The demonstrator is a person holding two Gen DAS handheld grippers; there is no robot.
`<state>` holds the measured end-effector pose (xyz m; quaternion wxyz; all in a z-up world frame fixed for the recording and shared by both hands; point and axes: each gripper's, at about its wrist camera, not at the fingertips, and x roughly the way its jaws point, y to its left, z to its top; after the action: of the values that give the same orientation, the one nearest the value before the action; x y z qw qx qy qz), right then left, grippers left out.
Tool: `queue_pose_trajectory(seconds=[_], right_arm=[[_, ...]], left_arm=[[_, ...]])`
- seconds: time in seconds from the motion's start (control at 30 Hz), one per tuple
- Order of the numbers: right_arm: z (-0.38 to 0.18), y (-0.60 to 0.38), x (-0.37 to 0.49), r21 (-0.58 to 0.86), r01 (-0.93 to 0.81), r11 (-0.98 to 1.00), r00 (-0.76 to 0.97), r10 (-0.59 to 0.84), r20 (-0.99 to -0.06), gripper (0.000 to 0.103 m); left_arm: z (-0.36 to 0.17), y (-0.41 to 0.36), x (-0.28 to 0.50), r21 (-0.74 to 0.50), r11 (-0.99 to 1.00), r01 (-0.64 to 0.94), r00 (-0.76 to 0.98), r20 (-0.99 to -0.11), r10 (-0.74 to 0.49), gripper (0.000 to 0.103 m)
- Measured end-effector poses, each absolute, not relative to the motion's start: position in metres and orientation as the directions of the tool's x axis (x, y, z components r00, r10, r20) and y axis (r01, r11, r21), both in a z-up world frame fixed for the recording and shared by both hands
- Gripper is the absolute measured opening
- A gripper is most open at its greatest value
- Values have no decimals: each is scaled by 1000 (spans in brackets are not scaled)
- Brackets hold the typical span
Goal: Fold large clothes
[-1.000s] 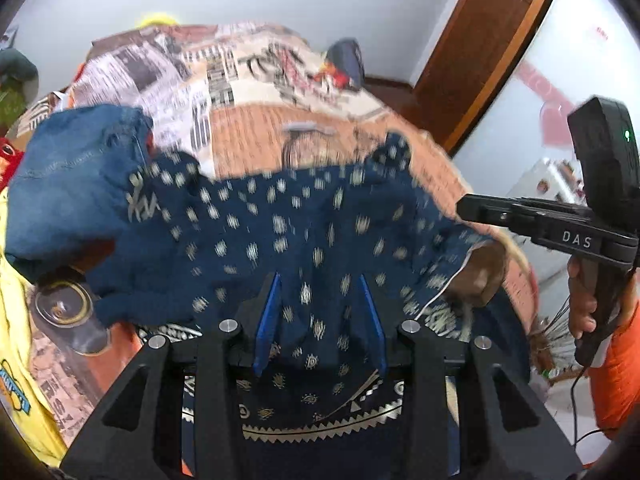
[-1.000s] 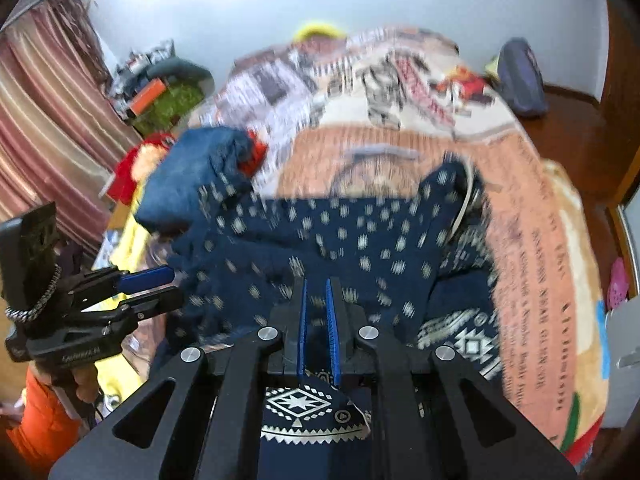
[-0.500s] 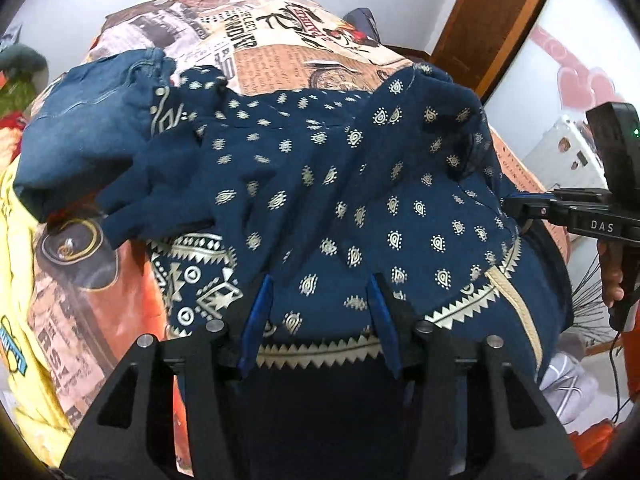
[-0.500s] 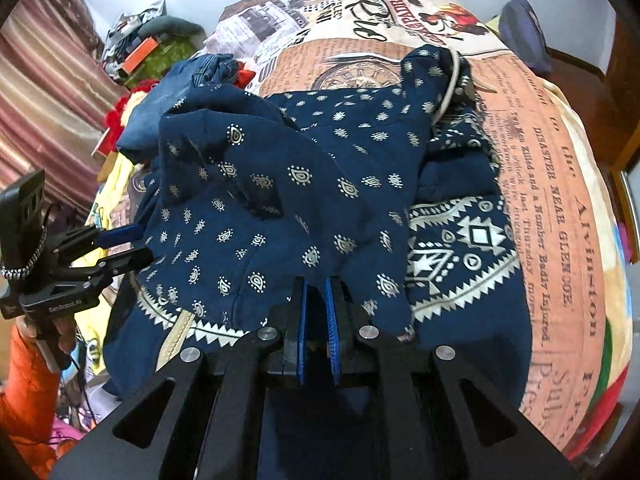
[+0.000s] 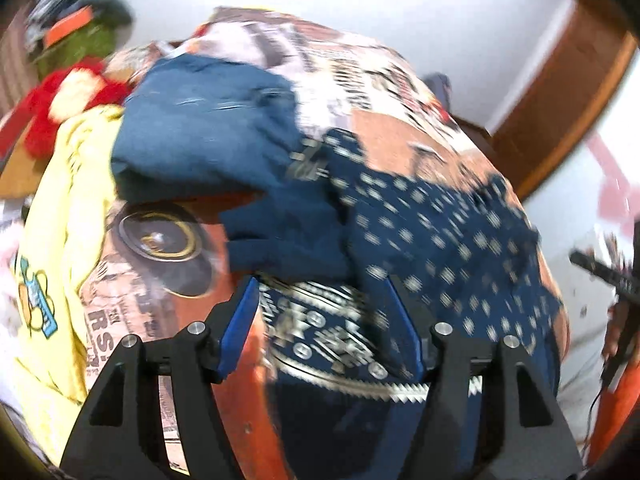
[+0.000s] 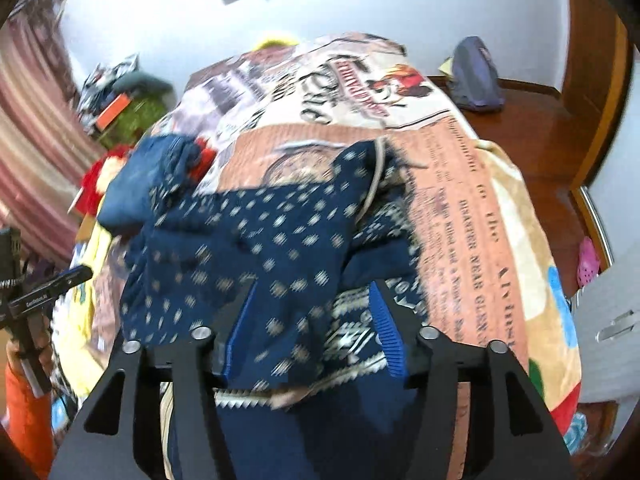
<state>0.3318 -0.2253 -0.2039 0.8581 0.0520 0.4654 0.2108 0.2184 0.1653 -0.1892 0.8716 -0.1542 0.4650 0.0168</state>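
Now both grippers' fingers have just been opening — apart, off the navy garment (image 6: 256,248) — bedspread (image 6: 472,208) bare rightward.

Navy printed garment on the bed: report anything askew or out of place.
The navy printed garment lies bunched and uneven, not flat; one corner overlaps the blue jeans. Both grippers, left and right, have just opened and released it.

Both views ride on the hand-held grippers and look forward and steeply down along their fingers, from close above the near end of the bed (image 6: 480,216). The left wrist view leans toward the bed's left side, taking in the yellow cloth (image 5: 68,216) and jeans (image 5: 208,136), while the right wrist view looks squarely up the bed to the far wall. Both share the navy printed garment (image 5: 440,232) (image 6: 248,248) (blurred in each) and the jeans beyond it.
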Motion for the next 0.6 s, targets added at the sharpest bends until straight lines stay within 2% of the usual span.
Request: queue_pose_trajectory(seconds=[0.07,0.33,0.6], right_arm=[[-205,-229,341,282,-281,918,492,390,-779,57],[-241,-254,389,342,-149,928,433,372,-821,57],[-282,-259,424,388,-78,919,339,390,-856,57]], left_arm=[[-197,184,224,-296,927,-232,564,-817,-119,63],[-267,217,250,-533,765,-361,500,-803,-324,63],[-308,216,283,-591,703,-395,475,-786,-394,63]])
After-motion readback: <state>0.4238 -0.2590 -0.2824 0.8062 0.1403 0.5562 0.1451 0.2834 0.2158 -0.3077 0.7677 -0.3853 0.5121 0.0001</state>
